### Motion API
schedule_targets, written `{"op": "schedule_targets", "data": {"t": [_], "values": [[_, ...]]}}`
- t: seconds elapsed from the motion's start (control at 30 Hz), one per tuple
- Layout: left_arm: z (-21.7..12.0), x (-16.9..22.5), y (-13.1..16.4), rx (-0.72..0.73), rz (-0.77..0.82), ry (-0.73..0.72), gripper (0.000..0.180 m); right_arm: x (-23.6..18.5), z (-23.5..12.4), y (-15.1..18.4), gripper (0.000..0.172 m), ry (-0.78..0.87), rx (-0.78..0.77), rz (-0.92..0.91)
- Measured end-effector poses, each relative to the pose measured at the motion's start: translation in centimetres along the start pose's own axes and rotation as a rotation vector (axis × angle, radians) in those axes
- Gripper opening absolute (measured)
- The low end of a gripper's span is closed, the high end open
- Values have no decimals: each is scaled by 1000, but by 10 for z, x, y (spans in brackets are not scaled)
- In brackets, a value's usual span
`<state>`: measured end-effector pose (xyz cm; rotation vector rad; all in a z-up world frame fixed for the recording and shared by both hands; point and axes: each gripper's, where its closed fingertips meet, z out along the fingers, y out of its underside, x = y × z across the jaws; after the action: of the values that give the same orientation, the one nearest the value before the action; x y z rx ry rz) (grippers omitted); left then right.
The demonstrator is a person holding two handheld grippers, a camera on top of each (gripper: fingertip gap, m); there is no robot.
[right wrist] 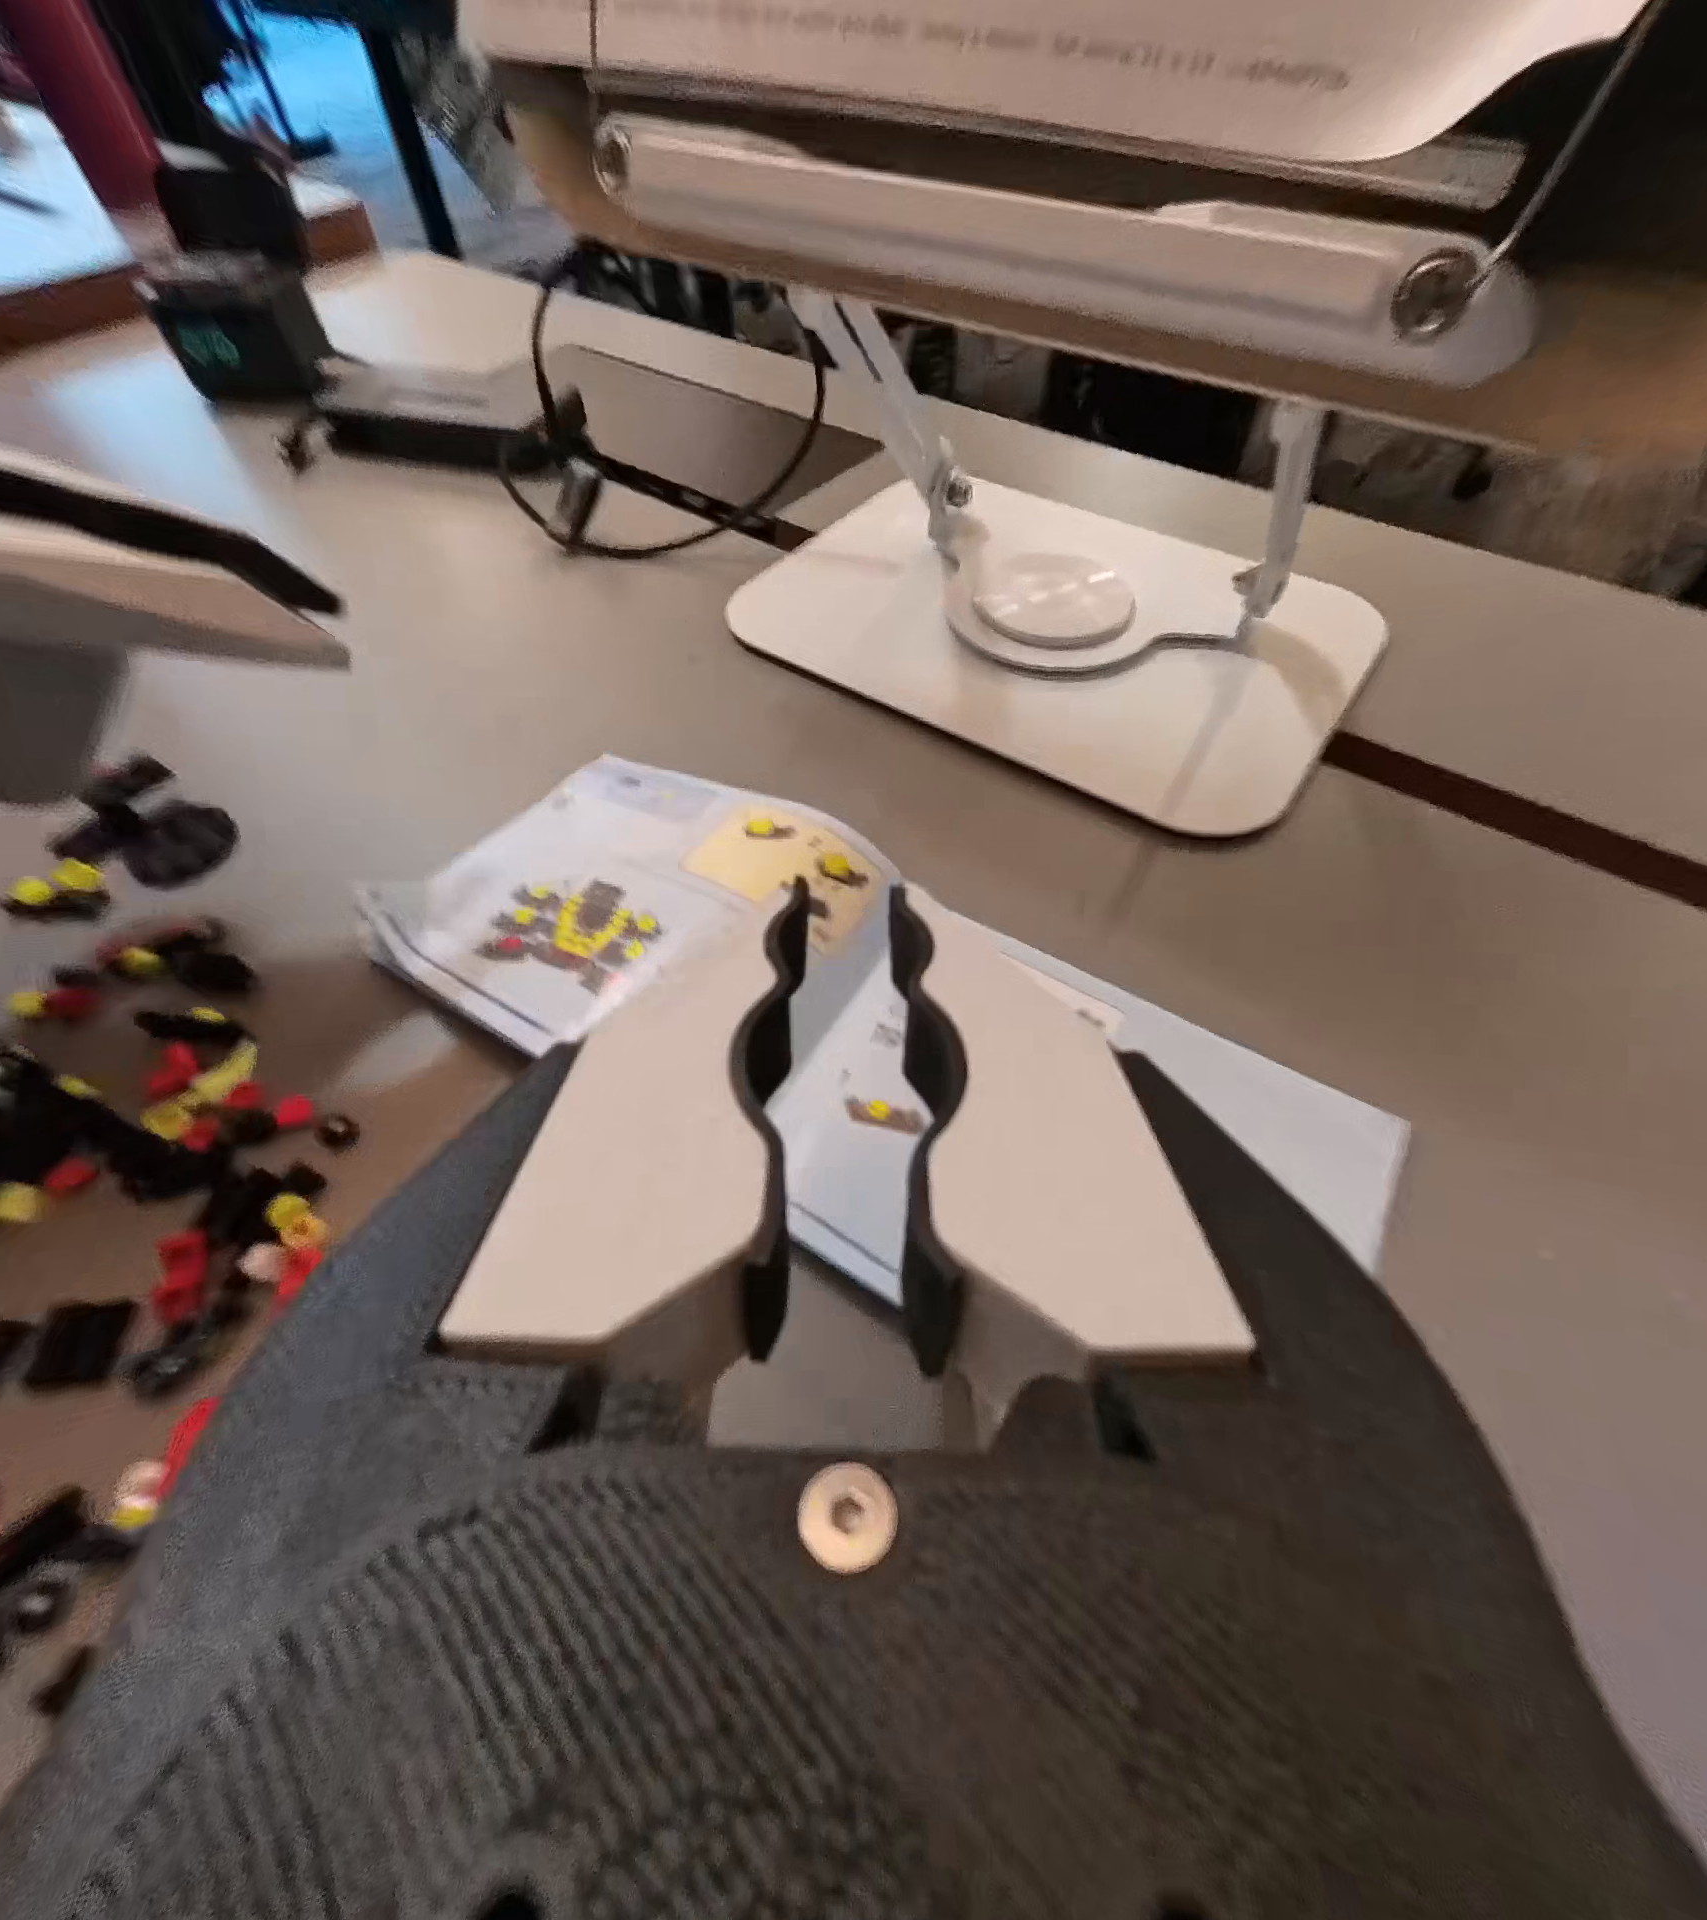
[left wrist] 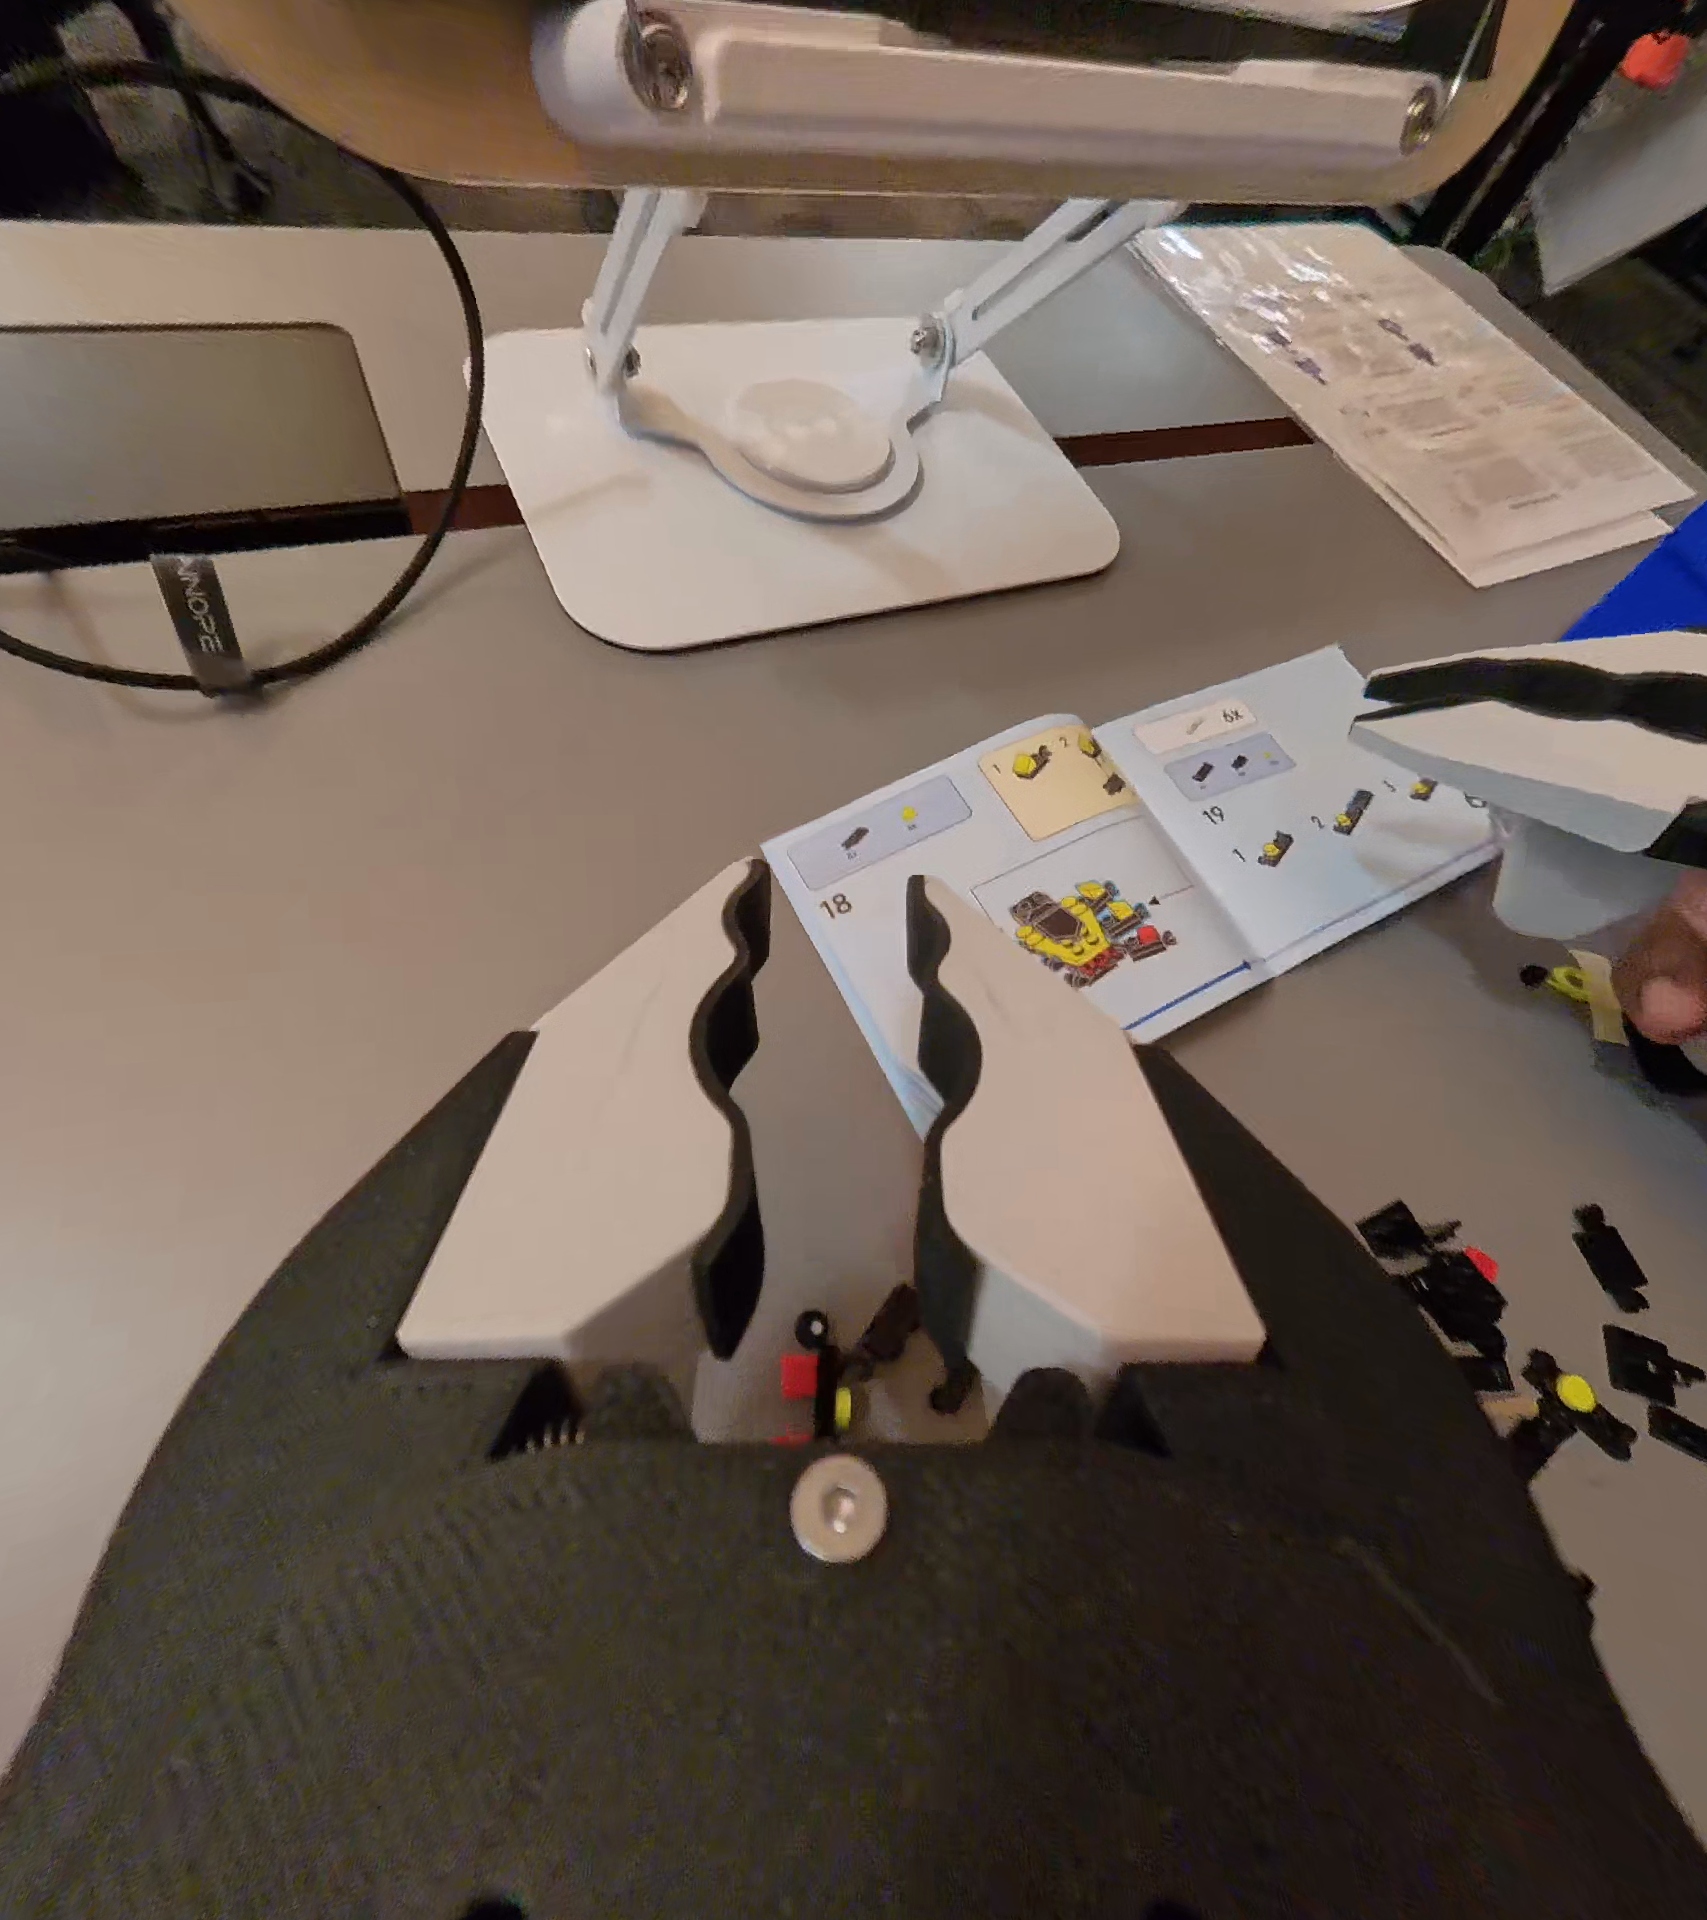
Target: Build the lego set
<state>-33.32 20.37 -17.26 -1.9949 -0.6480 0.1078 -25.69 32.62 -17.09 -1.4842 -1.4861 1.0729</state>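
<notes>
Left gripper (left wrist: 838, 883): pale wedge-shaped fingers with wavy black rubber pads stand spread, nothing between them, over the smooth grey table (left wrist: 309, 935).
Right gripper (right wrist: 847, 896): same build; fingers slightly parted, pinching nothing, above the booklet.
Booklet: thin glossy open instruction booklet (left wrist: 1140, 883) lies flat just ahead-right of the left fingertips and directly under the right fingertips (right wrist: 620, 914).
Bricks: small black, red and yellow plastic bricks (right wrist: 101, 1122) lie scattered left of the right fingers.
Stand: white metal hinged stand (left wrist: 787, 520) sits beyond both.
View difference: only the left view shows the stapled printed sheets (left wrist: 1400, 395) and looped black cable (left wrist: 205, 665).
</notes>
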Motion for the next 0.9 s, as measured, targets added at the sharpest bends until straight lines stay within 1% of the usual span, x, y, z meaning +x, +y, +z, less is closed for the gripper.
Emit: {"op": "schedule_targets", "data": {"t": [0.1,0.17,0.2,0.27,0.3,0.37,0.4,0.43,0.5,0.63,0.7,0.8,0.9], "values": [[3,11,-10,-25,8,29,26,-11,5,-21,22,-92,-22,60],[-6,17,-31,-8,34,29,26,-10,-2,-30,28,-98,-61,23],[-13,21,-45,15,51,31,26,-6,-9,-29,31,-79,-88,-10],[-27,33,-69,44,95,53,28,4,-28,-15,36,-32,-143,-71],[-33,37,-76,41,126,59,29,8,-40,-3,39,-9,-170,-90],[-41,38,-84,29,166,46,29,9,-65,24,45,9,-207,-86],[-45,43,-83,20,175,67,30,7,-78,37,44,7,-213,-71],[-48,49,-76,4,192,95,30,6,-89,49,43,11,-216,-58],[-55,54,-52,-24,221,110,29,5,-110,72,43,24,-237,-37],[-86,63,18,-82,230,123,34,-10,-141,106,46,2,-300,14],[-110,63,44,-62,239,100,34,-15,-152,117,47,20,-324,-29],[-141,48,64,11,284,-5,30,-18,-153,127,47,47,-336,-98],[-154,39,77,12,300,-53,28,-17,-145,127,46,83,-343,-139]]}}
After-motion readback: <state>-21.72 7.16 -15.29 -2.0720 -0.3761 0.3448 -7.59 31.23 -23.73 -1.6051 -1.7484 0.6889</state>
